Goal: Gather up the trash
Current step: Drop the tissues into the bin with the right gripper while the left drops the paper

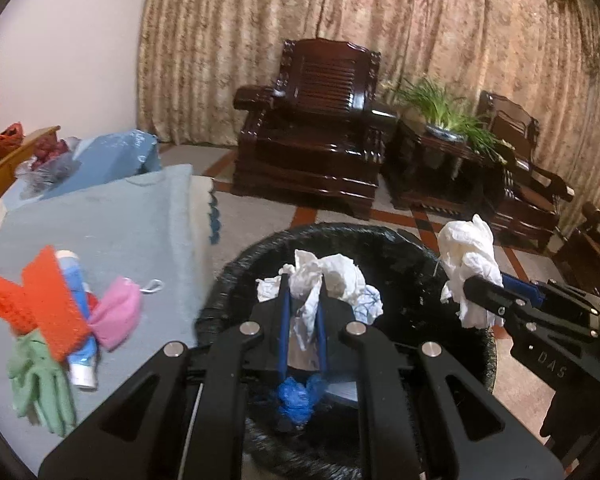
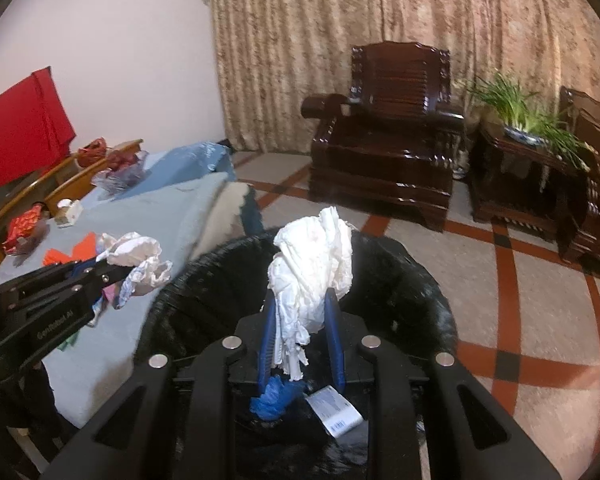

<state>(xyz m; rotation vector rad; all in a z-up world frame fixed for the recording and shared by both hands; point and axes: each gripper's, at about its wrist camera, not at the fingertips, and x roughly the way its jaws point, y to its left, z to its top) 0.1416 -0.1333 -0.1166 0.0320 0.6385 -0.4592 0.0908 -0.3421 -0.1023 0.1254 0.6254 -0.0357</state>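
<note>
A: What's nearest in the left wrist view?

B: The left gripper (image 1: 303, 312). Its blue fingers (image 1: 285, 332) are drawn in to a narrow gap and clamp a crumpled white tissue (image 1: 324, 276), which bulges above the tips. It hangs over the mouth of the black-lined trash bin (image 1: 404, 256).

A: And the other one?

B: The right gripper (image 2: 300, 316) has its blue fingers (image 2: 334, 344) a little wider apart, pinching a bigger wad of white paper (image 2: 312, 268) that stands up between them. That too is above the bin (image 2: 416, 276). In the left view this same gripper (image 1: 480, 292) comes in from the right with its paper wad (image 1: 468, 264) over the bin's right rim.

A: Anything inside the bin?

B: At the bottom, a scrunched blue piece (image 2: 274, 396) and just beside it a white printed packet (image 2: 334, 410).

A: What's beside the bin?

B: To its left, a surface covered by a light blue cloth (image 1: 112, 220); the bin sits by its near right edge. Near the cloth's front left edge lie an orange knitted piece (image 1: 40, 304), a blue and white tube (image 1: 78, 320), a pink knitted piece (image 1: 118, 312) and a green glove (image 1: 40, 380), overlapping in one heap.

A: Further back?

B: Toward the cloth's far left corner, a clear bag with dark red things (image 1: 48, 160). Beyond the tiled floor, a dark wooden armchair (image 1: 320, 136), a potted green plant (image 1: 448, 112) on a side table, and patterned curtains (image 1: 340, 20).
</note>
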